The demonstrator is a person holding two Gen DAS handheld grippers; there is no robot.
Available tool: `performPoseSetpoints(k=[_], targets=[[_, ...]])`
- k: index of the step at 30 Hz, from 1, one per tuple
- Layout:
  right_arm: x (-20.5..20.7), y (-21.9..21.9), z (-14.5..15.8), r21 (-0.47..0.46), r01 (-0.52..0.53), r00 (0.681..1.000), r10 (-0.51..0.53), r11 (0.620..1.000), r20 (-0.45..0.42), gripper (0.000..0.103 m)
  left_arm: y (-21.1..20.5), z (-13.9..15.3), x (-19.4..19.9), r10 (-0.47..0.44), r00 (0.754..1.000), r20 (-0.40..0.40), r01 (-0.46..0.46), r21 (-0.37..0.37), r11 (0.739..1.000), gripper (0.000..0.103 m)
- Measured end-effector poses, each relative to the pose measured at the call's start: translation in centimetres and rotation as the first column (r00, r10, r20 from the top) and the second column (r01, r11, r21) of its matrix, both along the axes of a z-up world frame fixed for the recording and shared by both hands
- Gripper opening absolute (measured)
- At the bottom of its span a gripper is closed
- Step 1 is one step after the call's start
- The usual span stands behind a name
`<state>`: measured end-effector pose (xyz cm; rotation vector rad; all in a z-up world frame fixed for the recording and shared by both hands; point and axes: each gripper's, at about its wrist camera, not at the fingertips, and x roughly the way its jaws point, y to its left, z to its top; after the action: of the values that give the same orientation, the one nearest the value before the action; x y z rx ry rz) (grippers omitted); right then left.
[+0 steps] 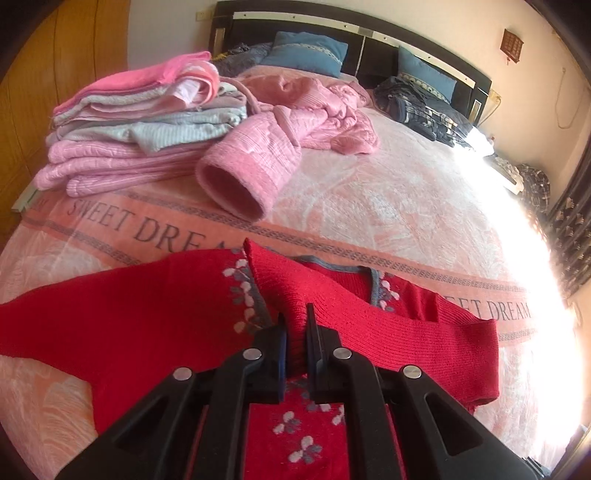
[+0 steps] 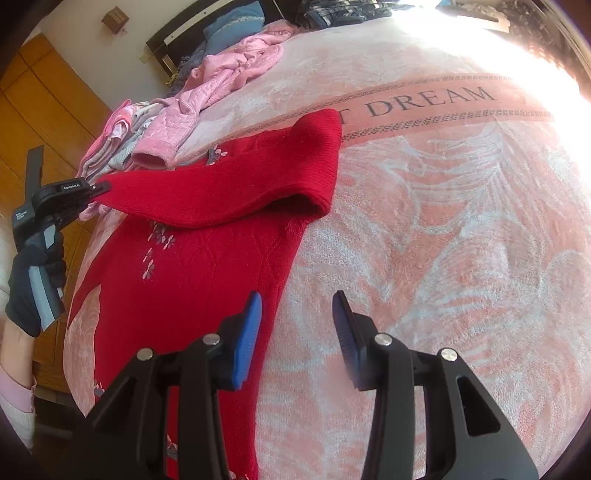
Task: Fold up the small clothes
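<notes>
Black jaws of the left gripper point(image 1: 295, 325) pinch a raised fold of the red sweater point(image 1: 155, 295), which lies spread on the pink "SWEET DREAM" blanket point(image 1: 388, 206). Over bare blanket beside the sweater's edge, the right gripper point(image 2: 297, 314) gapes wide, holding nothing. Behind lie a folded clothes stack point(image 1: 122, 122), a pink jacket point(image 1: 266, 147), blue pillows point(image 1: 306, 51) and a dark headboard point(image 1: 369, 26).
</notes>
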<state>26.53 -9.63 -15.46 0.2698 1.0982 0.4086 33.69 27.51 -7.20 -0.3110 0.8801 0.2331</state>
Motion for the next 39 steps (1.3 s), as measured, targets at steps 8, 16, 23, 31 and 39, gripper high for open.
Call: performPoseSetpoints(k=[8, 16, 23, 31, 39], targets=[[3.3, 2.2, 0.5, 0.019, 0.007, 1.0, -0.007, 1.0, 0.006, 0.041, 6.6, -2.1, -1.3, 0.101, 0.994, -0.032, -0.1, 0.034, 0.994, 0.008], [9.7, 5.4, -0.8, 0.046, 0.0, 0.999, 0.002, 0.999, -0.043, 0.041, 7.8, -9.2, -0.1, 0.085, 0.979, -0.184, -0.081, 0.029, 0.996, 0.009], [12.5, 6.2, -4.0, -0.001, -0.018, 0.991, 0.018, 1.0, -0.131, 0.037, 11.3, -10.0, -2.0, 0.14, 0.97, -0.199, -0.144, -0.006, 0.99, 0.023], [11.8, 7.7, 0.3, 0.037, -0.059, 0.996, 0.061, 0.998, -0.059, 0.049, 10.6, -6.1, -1.5, 0.088, 0.993, -0.081, -0.097, -0.121, 0.988, 0.021], [12.1, 8.9, -3.8, -0.029, -0.051, 0.986, 0.045, 0.998, -0.16, 0.048, 7.9, -11.0, 0.6, 0.02, 0.981, -0.193, -0.045, -0.127, 0.991, 0.022]])
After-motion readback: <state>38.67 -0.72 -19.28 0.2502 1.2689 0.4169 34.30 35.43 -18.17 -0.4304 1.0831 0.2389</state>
